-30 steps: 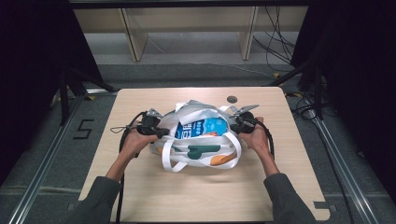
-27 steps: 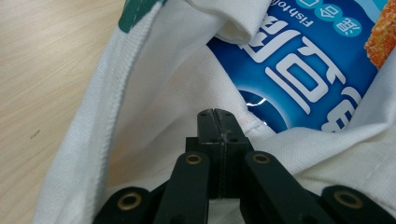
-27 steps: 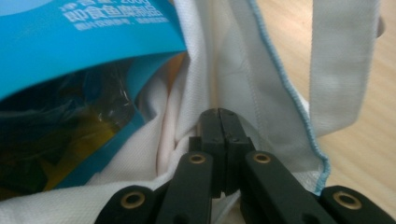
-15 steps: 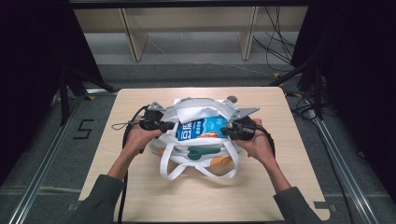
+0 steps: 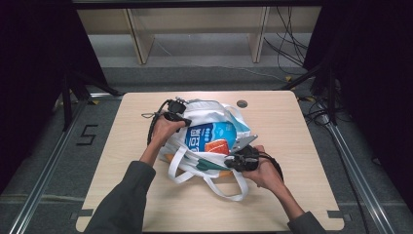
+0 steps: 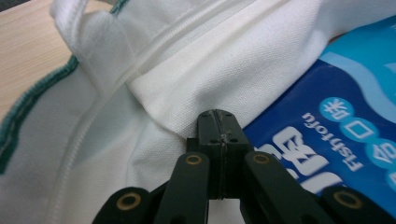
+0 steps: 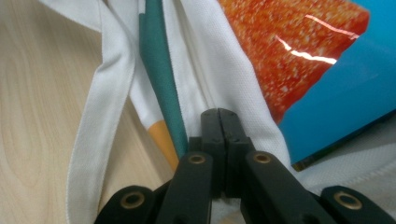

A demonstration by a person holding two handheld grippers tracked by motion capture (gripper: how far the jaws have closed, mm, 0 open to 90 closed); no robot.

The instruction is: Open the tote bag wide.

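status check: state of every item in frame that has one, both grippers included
left gripper: shut on the white tote bag's far rim
right gripper: shut on the bag's near rim
white tote bag: lying on the table, mouth pulled open, handles slack
blue snack packet: inside the bag, face showing through the mouth
table: bearing the bag; small dark round thing by its far edge

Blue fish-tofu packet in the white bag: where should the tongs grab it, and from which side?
Probably the orange-printed end of the glossy blue fish-tofu packet, coming from the right gripper side. That end pokes out of the white cloth tote bag mouth, flat and thin; the rest is wrapped in cloth. Both tongs are shut at the bag's rim, left gripper included.
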